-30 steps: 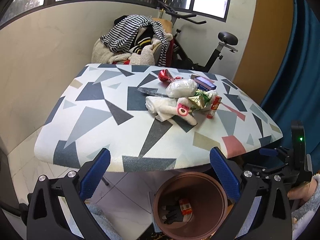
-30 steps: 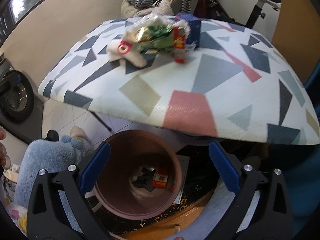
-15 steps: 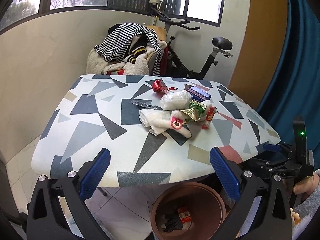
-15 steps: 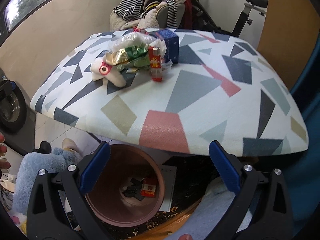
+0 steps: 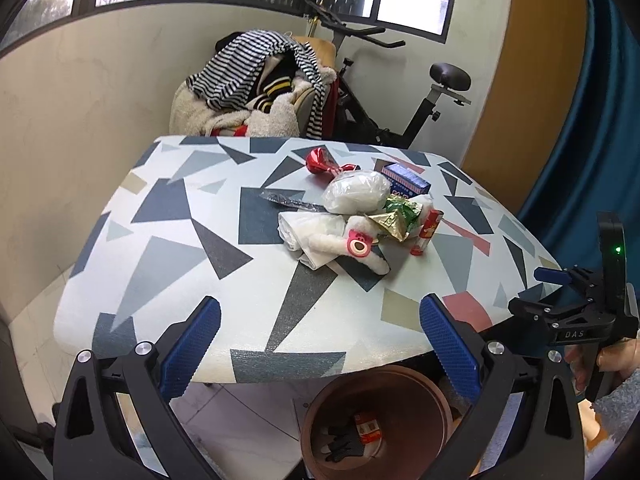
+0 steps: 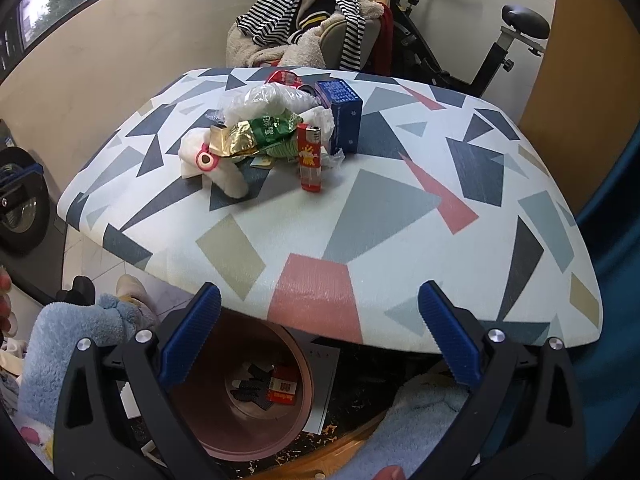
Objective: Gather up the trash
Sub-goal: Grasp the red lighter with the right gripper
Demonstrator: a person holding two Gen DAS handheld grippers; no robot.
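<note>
A pile of trash lies on the patterned table [image 5: 168, 248]: a clear plastic bag [image 5: 356, 192], a white fluffy sock with a pink tag [image 5: 356, 246], a gold and green wrapper [image 5: 394, 216], a red lighter [image 5: 426, 232], a blue box [image 5: 406, 180] and a red foil wrapper [image 5: 320, 162]. A brown bin [image 5: 376, 420] stands on the floor below the near table edge, with a black glove and a red pack inside. My left gripper [image 5: 320, 346] is open over the near edge. My right gripper [image 6: 318, 332] is open too, with the lighter [image 6: 310, 156] and bin [image 6: 248, 392] ahead.
A chair piled with striped clothes [image 5: 256, 84] and an exercise bike [image 5: 400, 92] stand behind the table. A blue curtain [image 5: 600, 140] hangs at the right. A person's hand [image 5: 600, 360] holds the right gripper; fluffy blue sleeves [image 6: 76, 340] are close by.
Both grippers have risen and tilted up from the bin toward the tabletop. The bin now sits lower in both views. Both stay open.
</note>
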